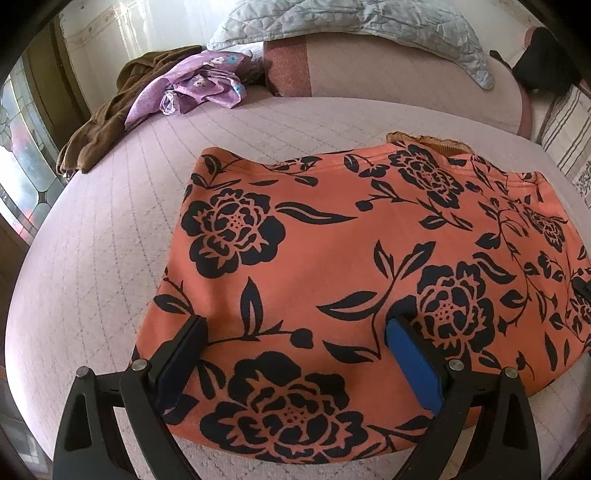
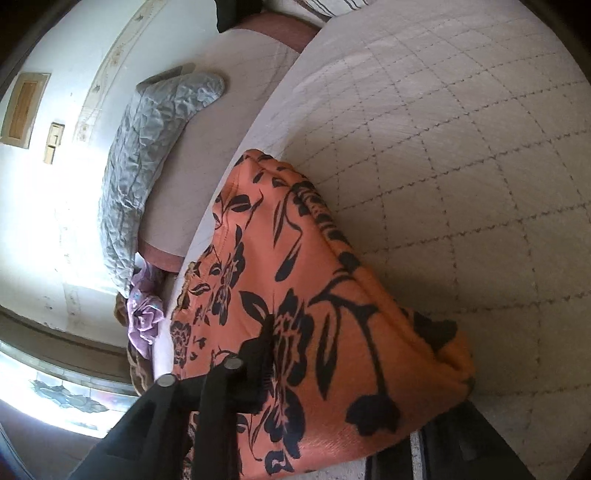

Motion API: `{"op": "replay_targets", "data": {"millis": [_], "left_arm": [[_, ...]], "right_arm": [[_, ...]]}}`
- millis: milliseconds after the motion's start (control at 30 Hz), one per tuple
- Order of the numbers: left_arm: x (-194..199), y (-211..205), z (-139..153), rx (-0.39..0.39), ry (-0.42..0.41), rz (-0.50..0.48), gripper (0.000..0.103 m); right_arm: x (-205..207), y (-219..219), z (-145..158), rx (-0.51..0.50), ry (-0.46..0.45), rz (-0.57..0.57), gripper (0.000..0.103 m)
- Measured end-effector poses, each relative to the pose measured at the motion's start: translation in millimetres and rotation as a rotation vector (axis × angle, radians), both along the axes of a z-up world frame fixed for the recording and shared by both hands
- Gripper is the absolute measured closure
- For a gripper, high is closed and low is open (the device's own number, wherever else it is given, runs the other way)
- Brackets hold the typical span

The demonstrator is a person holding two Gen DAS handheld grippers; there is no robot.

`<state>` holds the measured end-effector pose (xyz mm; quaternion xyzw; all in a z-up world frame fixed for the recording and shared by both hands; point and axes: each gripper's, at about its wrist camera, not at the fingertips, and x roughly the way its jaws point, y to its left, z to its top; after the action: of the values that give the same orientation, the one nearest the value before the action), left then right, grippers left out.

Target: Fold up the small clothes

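Left wrist view: orange black-flowered knit garment (image 1: 351, 258) lies flat on the quilted pink bedspread (image 1: 110, 229), long axis running rightward — left gripper (image 1: 295, 328) wide open over its near-left edge, empty. Right gripper (image 2: 332, 406) pinches bunched fabric at the far end.

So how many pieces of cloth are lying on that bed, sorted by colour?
Orange with black flowers: 1, the garment spread out in front
Purple with flowers: 1, a crumpled cloth at the far edge
Brown: 1, a crumpled cloth beside the purple one
Grey-blue quilted: 1, a pillow at the head
Total: 4
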<state>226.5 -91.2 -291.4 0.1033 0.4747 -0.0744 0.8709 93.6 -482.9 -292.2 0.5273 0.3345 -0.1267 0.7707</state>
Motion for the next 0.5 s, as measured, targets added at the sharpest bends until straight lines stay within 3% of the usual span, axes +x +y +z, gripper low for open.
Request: {"op": "replay_targets", "data": {"millis": [133,500], "left_arm": [[0.9,0.2,1.9,-0.006,0.001,0.0,0.005],[-4.8,8.9,6.0,-0.015,-0.014,0.004,0.005]], "right_arm": [[2.5,10.3,12.5,-0.101,0.006,0.018,0.083],[7.6,51.7,66.7,-0.339,-0.082,0.087,0.084]]}}
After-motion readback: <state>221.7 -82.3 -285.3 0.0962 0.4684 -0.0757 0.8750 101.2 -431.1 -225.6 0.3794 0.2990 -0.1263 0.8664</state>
